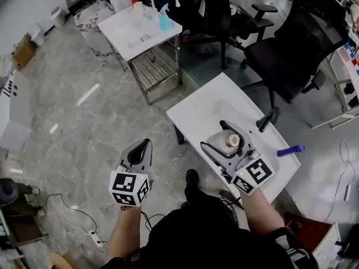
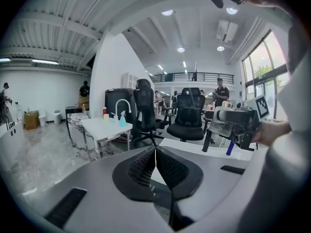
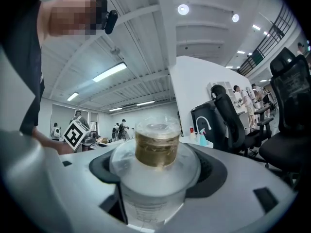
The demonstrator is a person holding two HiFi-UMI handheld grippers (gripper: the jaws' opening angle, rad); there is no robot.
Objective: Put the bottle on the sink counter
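My right gripper [image 1: 227,142] is shut on a clear plastic bottle [image 1: 231,140] with a gold-brown cap, held over the basin of the white sink counter [image 1: 193,114]. The right gripper view has the bottle [image 3: 156,149] upright between the jaws, cap end away from the camera. My left gripper [image 1: 146,145] hangs shut and empty over the floor, left of the counter. In the left gripper view its mesh pads [image 2: 167,168] meet, and the right gripper [image 2: 238,120] with the bottle appears at right.
A black faucet [image 1: 268,119] stands at the counter's far side and a blue object [image 1: 290,149] lies on its right end. Behind is a second white sink table [image 1: 140,29] with a blue spray bottle [image 1: 164,20]. Black office chairs [image 1: 291,55] stand to the right.
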